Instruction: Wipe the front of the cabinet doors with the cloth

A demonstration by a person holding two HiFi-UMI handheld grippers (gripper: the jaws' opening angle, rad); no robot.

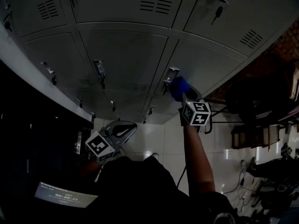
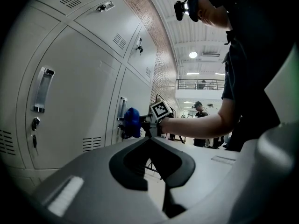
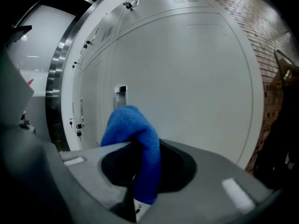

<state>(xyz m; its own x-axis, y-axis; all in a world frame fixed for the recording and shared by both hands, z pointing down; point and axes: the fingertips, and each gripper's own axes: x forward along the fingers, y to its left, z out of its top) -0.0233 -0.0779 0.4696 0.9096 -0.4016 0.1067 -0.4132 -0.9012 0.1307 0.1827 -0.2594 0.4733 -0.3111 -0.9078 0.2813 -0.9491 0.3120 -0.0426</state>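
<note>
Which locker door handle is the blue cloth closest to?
The handle on the middle row's right-hand door: the blue cloth sits right beside it, while every other handle is well away.

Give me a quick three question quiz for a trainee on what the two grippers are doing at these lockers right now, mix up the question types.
1. Multiple choice: what does the right gripper clamp? A) a key B) the blue cloth C) nothing
2. True or false: the left gripper has its jaws wide apart around a door handle.
3. Fill in the blank: in the head view, the cloth is held up next to the metal ____ of a cabinet door.

Key: 1. B. 2. False: its jaws are together with nothing between them, held low and away from the doors. 3. handle.
</note>
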